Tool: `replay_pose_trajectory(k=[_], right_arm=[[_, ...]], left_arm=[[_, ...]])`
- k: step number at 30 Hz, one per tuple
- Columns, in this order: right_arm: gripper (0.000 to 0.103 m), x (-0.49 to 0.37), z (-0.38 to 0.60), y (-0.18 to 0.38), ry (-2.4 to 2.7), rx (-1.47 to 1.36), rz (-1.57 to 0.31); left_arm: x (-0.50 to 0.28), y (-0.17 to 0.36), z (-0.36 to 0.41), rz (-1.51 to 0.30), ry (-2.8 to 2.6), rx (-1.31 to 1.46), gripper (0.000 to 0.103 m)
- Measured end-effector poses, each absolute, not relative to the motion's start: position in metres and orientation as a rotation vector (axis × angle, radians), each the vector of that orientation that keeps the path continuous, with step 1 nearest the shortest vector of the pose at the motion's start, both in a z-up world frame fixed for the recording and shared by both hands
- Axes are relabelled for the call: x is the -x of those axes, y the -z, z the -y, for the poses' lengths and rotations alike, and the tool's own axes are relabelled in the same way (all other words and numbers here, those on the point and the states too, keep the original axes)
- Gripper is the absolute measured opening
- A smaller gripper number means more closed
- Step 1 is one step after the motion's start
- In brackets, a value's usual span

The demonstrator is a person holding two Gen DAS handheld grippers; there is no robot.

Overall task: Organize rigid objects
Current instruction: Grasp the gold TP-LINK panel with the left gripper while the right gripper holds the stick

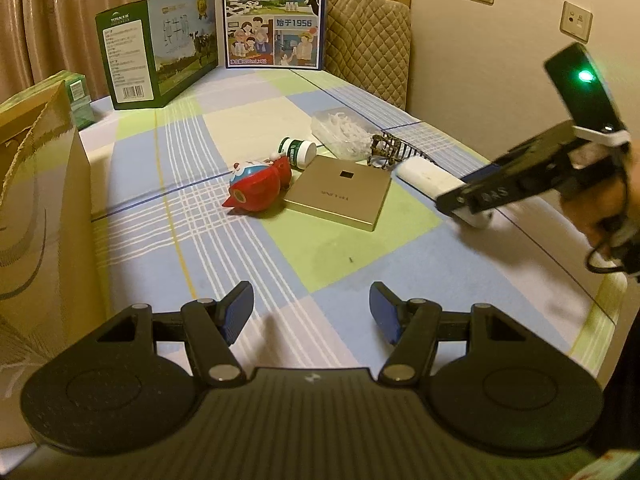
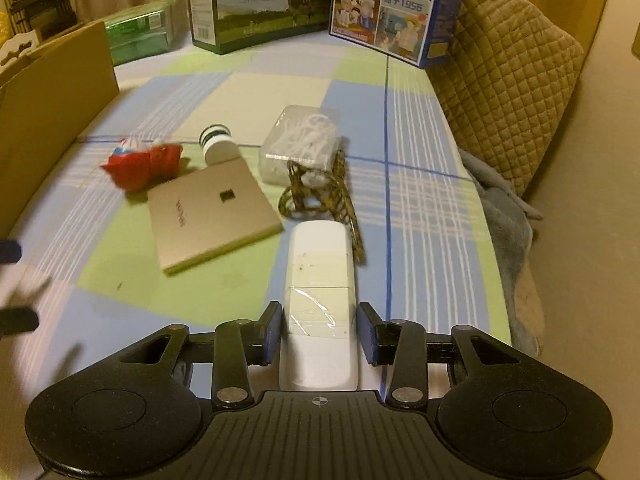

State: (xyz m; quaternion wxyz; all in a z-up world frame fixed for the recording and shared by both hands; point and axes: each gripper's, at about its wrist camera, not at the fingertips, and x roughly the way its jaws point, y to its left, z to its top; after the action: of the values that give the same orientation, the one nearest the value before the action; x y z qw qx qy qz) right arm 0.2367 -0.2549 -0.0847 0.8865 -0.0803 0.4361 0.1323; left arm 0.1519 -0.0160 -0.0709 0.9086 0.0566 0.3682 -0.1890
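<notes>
**Between my right fingers: the white case, end-on**

Straight ahead of my right gripper (image 2: 319, 338) lay the white case (image 2: 320, 280), its long axis running away along the fingers toward the gold box (image 2: 214, 216) and the hair clip (image 2: 320, 196). Both pads were clamped on its sides. My left gripper (image 1: 311, 316) hung half apart over the checked cloth (image 1: 168, 216), holding nothing, well short of the pile.

In my right wrist view the red toy (image 2: 140, 166) is smearing into a blur at mid left, so I'm not making out its face. The blue milk carton (image 2: 396, 8) is getting cut off by the top edge. The white case (image 2: 320, 312) is hiding its near end under my gripper body.
</notes>
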Motion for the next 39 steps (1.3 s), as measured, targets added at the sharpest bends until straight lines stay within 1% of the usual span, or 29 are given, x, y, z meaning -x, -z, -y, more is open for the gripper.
replay_pose_trajectory(k=[6,13,15,18,20,26,32,35,37,39], right_arm=[[0.037,-0.247,0.243,0.088,-0.324,0.186,-0.898],[0.037,-0.198,0.218,0.086,-0.549,0.215,-0.95],[0.037,-0.19,0.217,0.087,-0.544,0.195,-0.946],[0.037,-0.195,0.23,0.085,-0.474,0.13,-0.934],[0.037,-0.199,0.24,0.082,-0.434,0.075,-0.932],[0.037,-0.206,0.255,0.08,-0.377,-0.026,-0.934],[0.037,-0.204,0.259,0.079,-0.361,-0.046,-0.93],[0.037,-0.205,0.258,0.08,-0.364,-0.042,-0.929],[0.037,-0.204,0.257,0.079,-0.368,-0.041,-0.926],[0.037,-0.203,0.255,0.078,-0.369,-0.04,-0.922]], left_arm=[[-0.154,0.071,0.014,-0.758,0.385,-0.11,0.06],[-0.155,0.072,0.013,-0.766,0.359,-0.111,0.06],[-0.156,0.072,0.015,-0.769,0.353,-0.116,0.063],[-0.161,0.071,0.019,-0.751,0.342,-0.12,0.072],[-0.169,0.071,0.023,-0.748,0.339,-0.117,0.084],[-0.2,0.081,0.036,-0.794,0.322,-0.086,0.092],[-0.222,0.096,0.055,-0.839,0.324,-0.154,0.092],[-0.23,0.101,0.058,-0.845,0.305,-0.189,0.089],[-0.232,0.102,0.055,-0.853,0.31,-0.16,0.086],[-0.227,0.101,0.052,-0.858,0.311,-0.164,0.086]])
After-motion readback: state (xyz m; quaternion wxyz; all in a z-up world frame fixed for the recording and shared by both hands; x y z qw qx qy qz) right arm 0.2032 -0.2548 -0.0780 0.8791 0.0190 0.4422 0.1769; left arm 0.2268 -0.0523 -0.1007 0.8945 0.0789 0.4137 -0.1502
